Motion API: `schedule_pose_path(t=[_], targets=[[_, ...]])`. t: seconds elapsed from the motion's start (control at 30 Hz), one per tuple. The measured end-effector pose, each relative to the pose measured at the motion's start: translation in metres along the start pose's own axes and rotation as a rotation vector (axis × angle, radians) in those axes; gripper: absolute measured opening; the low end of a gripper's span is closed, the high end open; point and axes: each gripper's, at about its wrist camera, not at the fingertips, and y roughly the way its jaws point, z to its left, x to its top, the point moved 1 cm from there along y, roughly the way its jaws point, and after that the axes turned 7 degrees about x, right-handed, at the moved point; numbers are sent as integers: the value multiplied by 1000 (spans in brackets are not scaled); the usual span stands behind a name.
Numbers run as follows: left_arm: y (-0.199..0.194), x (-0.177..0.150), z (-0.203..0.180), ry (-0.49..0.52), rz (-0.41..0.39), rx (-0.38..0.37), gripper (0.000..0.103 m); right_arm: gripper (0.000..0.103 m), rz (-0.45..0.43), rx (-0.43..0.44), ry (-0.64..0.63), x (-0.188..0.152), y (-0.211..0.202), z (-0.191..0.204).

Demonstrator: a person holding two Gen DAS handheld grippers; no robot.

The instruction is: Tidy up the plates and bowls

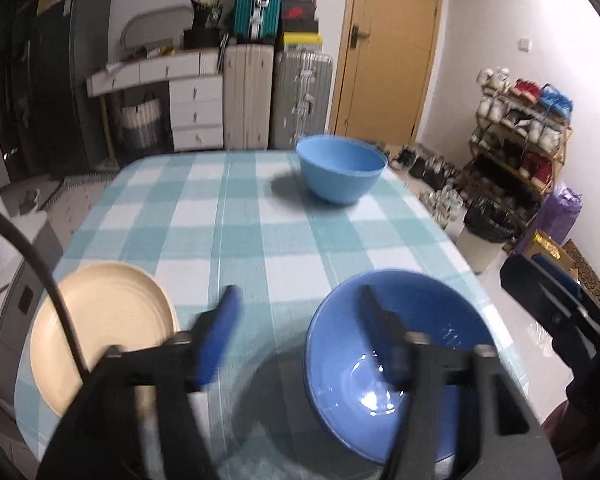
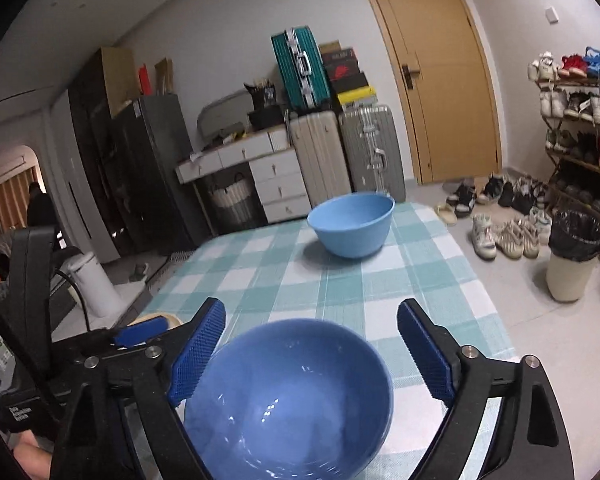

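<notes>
A dark blue glazed bowl [image 1: 396, 368] [image 2: 288, 404] stands on the near part of the checked table. My left gripper [image 1: 300, 312] is open, its right finger over the bowl's inside and its left finger outside the rim. My right gripper [image 2: 312, 344] is open above the same bowl, fingers either side. A light blue bowl [image 1: 342, 168] [image 2: 352, 224] stands upright at the far edge. A cream plate [image 1: 104, 328] lies at the near left; only a sliver of it shows in the right wrist view [image 2: 168, 317].
The table wears a teal and white checked cloth [image 1: 240, 220] [image 2: 300, 276]. A bin with a black bag [image 1: 486, 236] [image 2: 572, 256] and shoes stand on the floor to the right. Suitcases and drawers line the far wall.
</notes>
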Motion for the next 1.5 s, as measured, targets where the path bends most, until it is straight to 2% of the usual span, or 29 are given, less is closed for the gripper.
schedule_pose_path(t=[0.03,0.13,0.23,0.33,0.57,0.63,0.77,1.07,1.5], targets=[[-6,-1,2,-13,-29,4,86,97,-6,2,0,0,-3,-1],[-23,5,4,-23,-124,-27,89,99,-26,-12,-18,1,-9,-3],[-37,7,-2,32,-221,48,100,100,-56,-19,-1,2,-16,-8],[-43,5,-3,49,-249,50,100,101,-90,-21,20,3,-24,-12],[-53,-1,11,-21,-320,75,103,102,-103,-28,19,2,-30,-14],[-51,-2,14,-27,-321,79,103,102,-91,-23,8,2,-29,-13],[-44,-3,18,-58,-284,17,103,102,-63,-28,-49,0,-25,-4],[-41,-7,9,-10,-280,74,103,102,-66,-62,-214,-9,-21,25],[-38,-9,13,-15,-245,69,103,102,-38,-86,-216,-11,-15,24]])
